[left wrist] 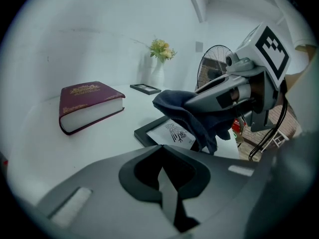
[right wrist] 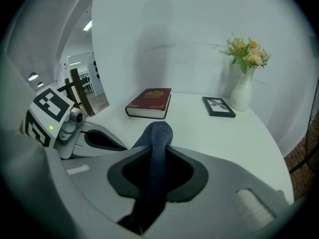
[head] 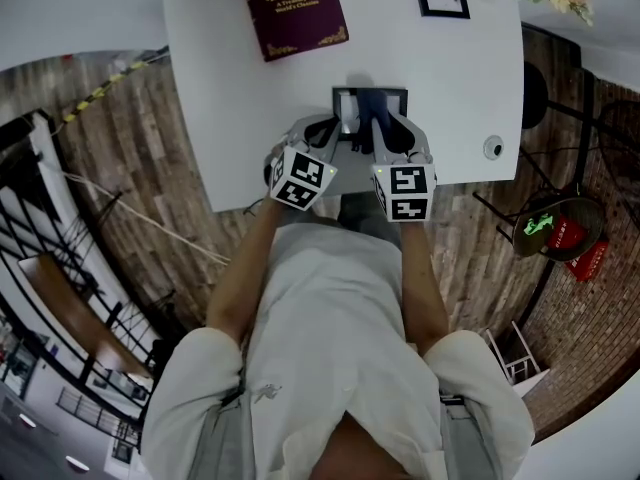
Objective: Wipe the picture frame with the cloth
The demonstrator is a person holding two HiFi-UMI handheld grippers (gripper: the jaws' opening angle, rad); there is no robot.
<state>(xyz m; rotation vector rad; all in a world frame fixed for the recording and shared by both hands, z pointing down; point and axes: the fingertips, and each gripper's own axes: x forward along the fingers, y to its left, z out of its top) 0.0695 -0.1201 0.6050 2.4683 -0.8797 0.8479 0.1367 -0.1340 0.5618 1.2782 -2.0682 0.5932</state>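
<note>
A black picture frame (head: 371,95) with a white print lies flat near the front edge of the white table (head: 220,88). In the left gripper view the frame (left wrist: 167,132) shows just beyond my jaws. A dark blue cloth (right wrist: 158,138) is pinched in my right gripper (right wrist: 154,153), which hovers over the frame with the cloth (left wrist: 187,111) draped on it. My left gripper (left wrist: 160,156) is at the frame's left side, its jaws shut with nothing seen between them. From the head view both grippers, left (head: 345,128) and right (head: 383,128), sit side by side over the frame.
A maroon book (head: 292,10) lies at the back of the table. A second small framed picture (right wrist: 218,106) and a white vase of flowers (right wrist: 244,91) stand at the back right. A small round object (head: 493,148) is near the right edge. A fan (left wrist: 214,66) stands beyond.
</note>
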